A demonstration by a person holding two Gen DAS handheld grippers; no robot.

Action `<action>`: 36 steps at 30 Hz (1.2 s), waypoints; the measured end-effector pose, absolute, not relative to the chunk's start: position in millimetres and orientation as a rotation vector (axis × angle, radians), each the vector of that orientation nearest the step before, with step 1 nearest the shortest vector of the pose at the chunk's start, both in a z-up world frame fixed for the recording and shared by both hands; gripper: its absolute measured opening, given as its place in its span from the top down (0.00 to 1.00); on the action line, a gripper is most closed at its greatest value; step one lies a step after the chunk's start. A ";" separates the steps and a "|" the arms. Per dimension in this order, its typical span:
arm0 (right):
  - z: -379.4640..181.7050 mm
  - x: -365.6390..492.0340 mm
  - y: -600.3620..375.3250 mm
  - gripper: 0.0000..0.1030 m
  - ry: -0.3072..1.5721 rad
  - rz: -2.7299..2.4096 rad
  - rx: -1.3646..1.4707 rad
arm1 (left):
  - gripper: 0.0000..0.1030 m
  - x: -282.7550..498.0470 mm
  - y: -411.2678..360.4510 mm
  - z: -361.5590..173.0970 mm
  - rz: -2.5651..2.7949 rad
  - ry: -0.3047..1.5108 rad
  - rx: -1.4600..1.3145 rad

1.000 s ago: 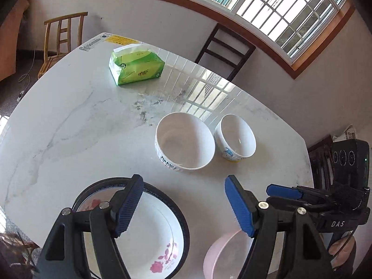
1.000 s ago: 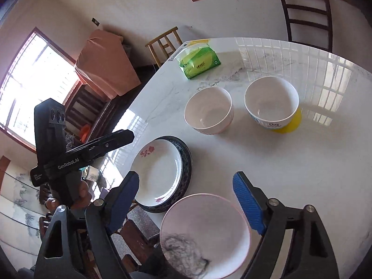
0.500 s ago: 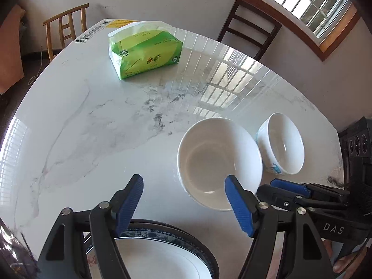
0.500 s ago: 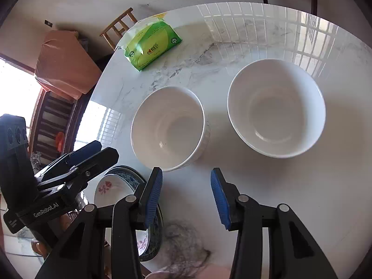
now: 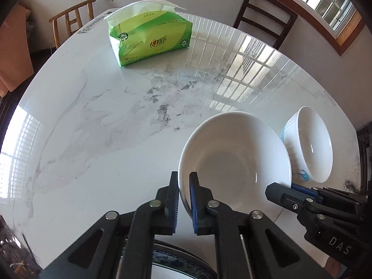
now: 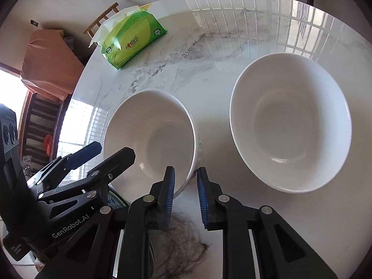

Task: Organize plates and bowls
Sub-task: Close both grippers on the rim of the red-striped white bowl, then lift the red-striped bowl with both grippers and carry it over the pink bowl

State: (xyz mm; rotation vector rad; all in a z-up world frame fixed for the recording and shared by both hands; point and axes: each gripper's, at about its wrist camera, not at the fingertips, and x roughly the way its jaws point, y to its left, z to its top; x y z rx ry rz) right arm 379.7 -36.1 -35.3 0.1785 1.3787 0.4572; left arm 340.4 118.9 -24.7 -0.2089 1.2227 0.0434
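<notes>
I have both grippers on the same dish: the wide white bowl (image 5: pixel 234 160), plain and glossy inside, with a thin rim and a shallow round well. It sits on the marble tabletop (image 5: pixel 93 116), on the near side of the green tissue pack (image 5: pixel 151 37) and well apart from it. My left gripper (image 5: pixel 183 179) has just been closing, and its blue pads now pinch the rim at the bowl's near-left edge, one pad inside and one outside. My right gripper (image 6: pixel 186 171) has just been closing too and is clamped over the rim on the opposite side, with the bowl's wall between its pads.

The second bowl (image 5: pixel 311 148), white with a blue print low on its outer wall, stands further from the tissue pack, just beside the held bowl. A plate (image 5: pixel 176 259) with a dark patterned rim lies on the side of the held bowl away from the tissue pack, mostly hidden under my left gripper.
</notes>
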 end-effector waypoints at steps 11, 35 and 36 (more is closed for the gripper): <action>-22.6 369.0 -46.5 0.85 1.353 0.500 0.202 | 0.90 301.7 101.2 14.0 0.039 1.177 -0.222; 62.7 248.9 -131.4 0.86 1.204 0.583 0.218 | 0.88 168.4 16.5 92.4 -0.084 1.104 -0.168; 63.0 244.9 -133.1 0.86 1.203 0.585 0.218 | 0.87 163.6 13.7 93.1 -0.086 1.103 -0.163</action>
